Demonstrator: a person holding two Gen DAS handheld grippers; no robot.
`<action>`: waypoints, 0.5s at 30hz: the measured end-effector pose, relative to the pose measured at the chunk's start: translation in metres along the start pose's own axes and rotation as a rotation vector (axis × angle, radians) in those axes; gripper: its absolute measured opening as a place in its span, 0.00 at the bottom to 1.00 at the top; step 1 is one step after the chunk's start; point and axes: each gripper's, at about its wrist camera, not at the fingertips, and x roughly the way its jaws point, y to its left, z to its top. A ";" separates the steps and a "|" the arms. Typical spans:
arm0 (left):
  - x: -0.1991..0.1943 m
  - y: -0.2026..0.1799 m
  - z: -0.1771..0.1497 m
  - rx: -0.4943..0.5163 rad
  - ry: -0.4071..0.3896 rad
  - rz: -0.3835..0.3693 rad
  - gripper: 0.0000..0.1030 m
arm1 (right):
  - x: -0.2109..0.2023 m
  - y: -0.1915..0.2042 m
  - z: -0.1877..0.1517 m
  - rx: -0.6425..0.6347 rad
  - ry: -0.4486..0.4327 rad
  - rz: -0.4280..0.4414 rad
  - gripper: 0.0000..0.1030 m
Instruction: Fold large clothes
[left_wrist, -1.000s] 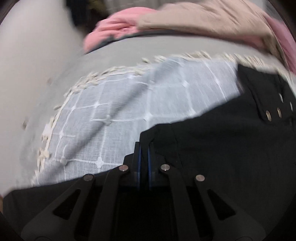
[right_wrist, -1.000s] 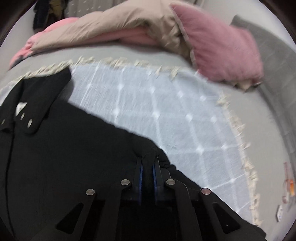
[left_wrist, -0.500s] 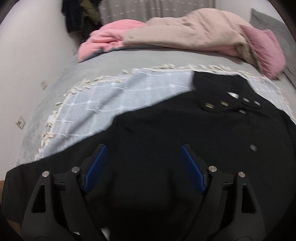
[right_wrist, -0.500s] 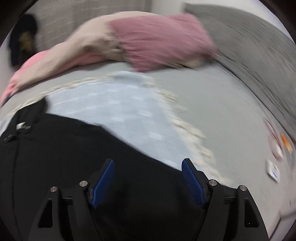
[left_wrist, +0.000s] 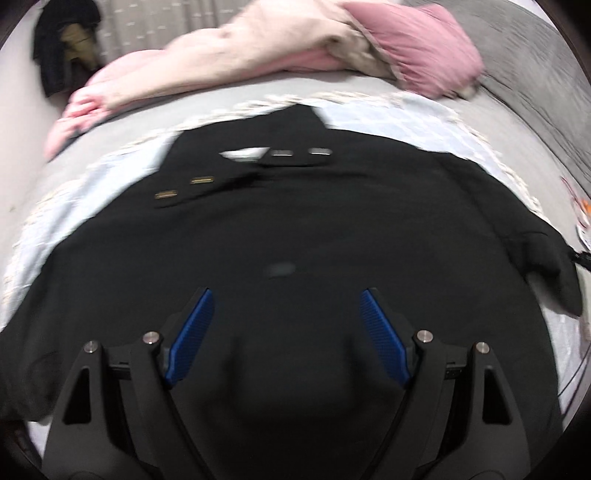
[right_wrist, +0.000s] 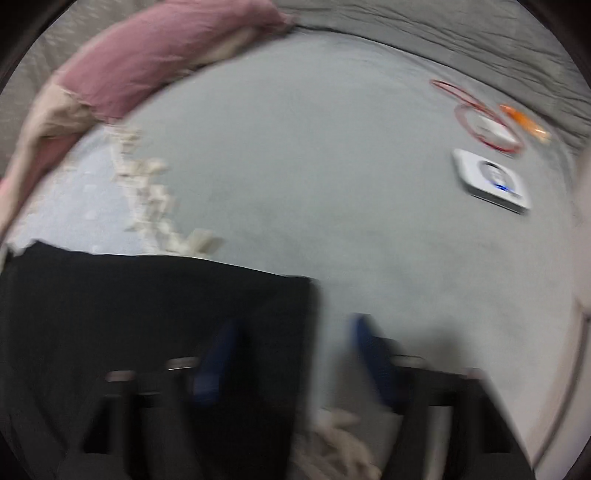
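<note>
Garment: black coat (left_wrist: 295, 221) flat on fringed cloth (left_wrist: 424, 122).
Beyond: pink bedding (left_wrist: 406, 55).
Right: white box (right_wrist: 491, 181).
Left claw (left_wrist: 284, 306): apart, empty.
Right claw (right_wrist: 291, 339): apart, blurred, closing; coat edge between.

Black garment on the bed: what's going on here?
A person with two handheld grippers is folding a black garment spread flat on a fringed cloth on the bed. The left gripper hovers open over its middle, holding nothing. The right gripper straddles one edge of the garment, jaws closing.
</note>
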 end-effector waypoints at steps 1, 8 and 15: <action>0.006 -0.020 0.004 0.018 0.001 -0.024 0.79 | -0.004 0.005 0.003 -0.020 -0.016 -0.013 0.08; 0.036 -0.143 0.038 0.046 -0.027 -0.235 0.79 | -0.069 0.029 0.072 -0.169 -0.320 -0.357 0.06; 0.079 -0.243 0.015 0.193 -0.018 -0.224 0.85 | 0.002 0.037 0.084 -0.265 -0.192 -0.475 0.09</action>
